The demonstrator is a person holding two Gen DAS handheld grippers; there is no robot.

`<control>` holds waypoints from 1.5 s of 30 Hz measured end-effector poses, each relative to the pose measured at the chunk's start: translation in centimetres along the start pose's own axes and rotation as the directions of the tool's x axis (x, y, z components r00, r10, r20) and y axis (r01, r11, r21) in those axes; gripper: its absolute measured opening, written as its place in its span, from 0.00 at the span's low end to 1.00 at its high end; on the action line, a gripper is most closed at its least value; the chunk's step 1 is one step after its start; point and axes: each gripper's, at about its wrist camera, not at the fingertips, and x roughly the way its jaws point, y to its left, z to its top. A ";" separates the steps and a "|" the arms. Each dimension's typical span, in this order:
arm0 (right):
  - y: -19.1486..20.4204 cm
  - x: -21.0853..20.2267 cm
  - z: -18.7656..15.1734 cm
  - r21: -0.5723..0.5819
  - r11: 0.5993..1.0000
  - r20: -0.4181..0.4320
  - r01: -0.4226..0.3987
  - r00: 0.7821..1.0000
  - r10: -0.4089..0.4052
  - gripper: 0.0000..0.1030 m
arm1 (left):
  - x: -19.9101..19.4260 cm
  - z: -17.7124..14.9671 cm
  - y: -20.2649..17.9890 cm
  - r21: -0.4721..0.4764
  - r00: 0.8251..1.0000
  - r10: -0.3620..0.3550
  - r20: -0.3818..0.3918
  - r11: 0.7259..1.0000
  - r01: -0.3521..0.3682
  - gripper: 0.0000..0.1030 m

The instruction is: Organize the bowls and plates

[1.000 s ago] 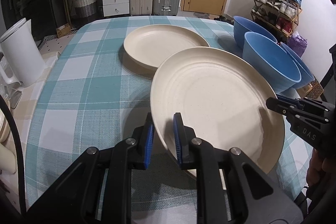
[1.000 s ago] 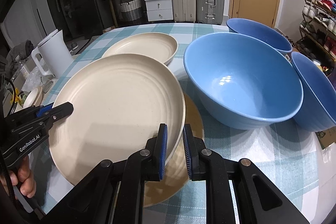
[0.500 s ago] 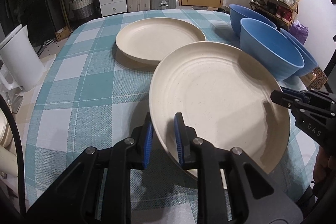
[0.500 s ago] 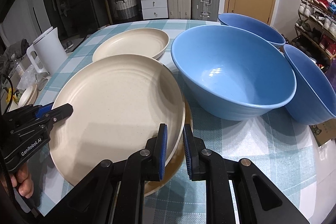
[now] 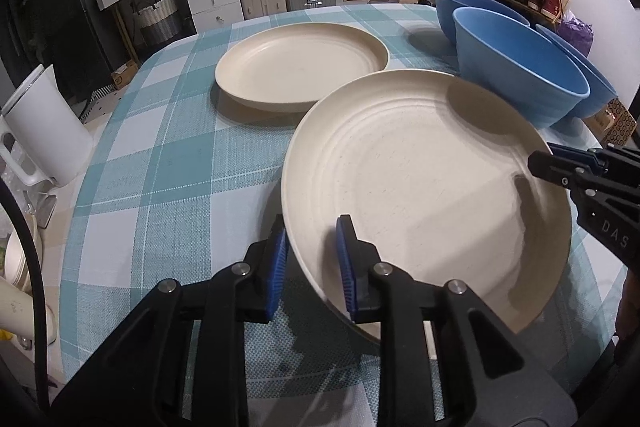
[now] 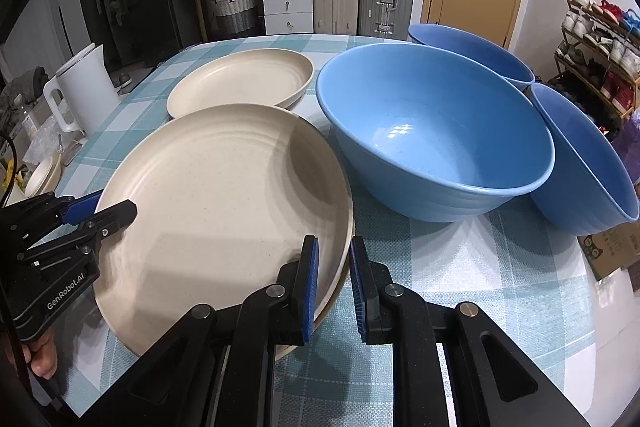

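Looking across the checked tablecloth (image 5: 168, 163), I see it runs under everything in both views. My biggest pieces are three blue bowls: the near bowl (image 6: 436, 131) sits upright just right of the plates, the far bowl (image 6: 472, 55) stands behind it, and a third bowl (image 6: 588, 163) leans tilted against the near one's right side. Only my right camera shows the near bowl's inside; from the left camera I get just its outer wall (image 5: 520, 75).

Next comes the cream plate (image 5: 416, 187) nearest me, resting low on another dish whose tan edge peeks out beneath it in the right view only. A second cream plate (image 5: 300, 63) lies flat farther back, apart from the first in the right view though overlapped by it in the left.

My left gripper (image 5: 310, 263) straddles the near plate's left rim, one blue pad under and one inside; I cannot tell whether they actually pinch it. My right gripper (image 6: 334, 283) has its pads apart on either side of the right rim, with a visible gap.

A white kettle (image 6: 86, 87) stands off the left edge.
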 end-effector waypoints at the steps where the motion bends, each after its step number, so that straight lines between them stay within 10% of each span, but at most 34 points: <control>1: 0.0 0.1 0.0 -0.001 1.000 -0.001 0.001 1.000 -0.001 0.16 | 0.0 0.0 0.0 -0.001 1.000 -0.001 -0.002 1.000 0.001 0.20; 23: 0.1 0.1 -0.2 -0.012 1.000 0.000 0.006 1.000 -0.006 0.22 | 0.7 0.0 1.9 -0.061 0.997 -0.075 -0.030 0.996 0.073 0.27; 33: -0.6 -2.3 0.1 0.025 0.999 0.072 -0.048 0.996 0.046 0.70 | -1.9 0.7 4.5 -0.164 0.995 -0.095 0.021 0.982 0.097 0.77; 45: -1.4 -6.0 3.1 0.038 0.997 0.192 -0.069 0.980 0.060 0.99 | -5.6 2.4 7.3 -0.233 0.989 -0.090 0.116 0.966 0.115 0.99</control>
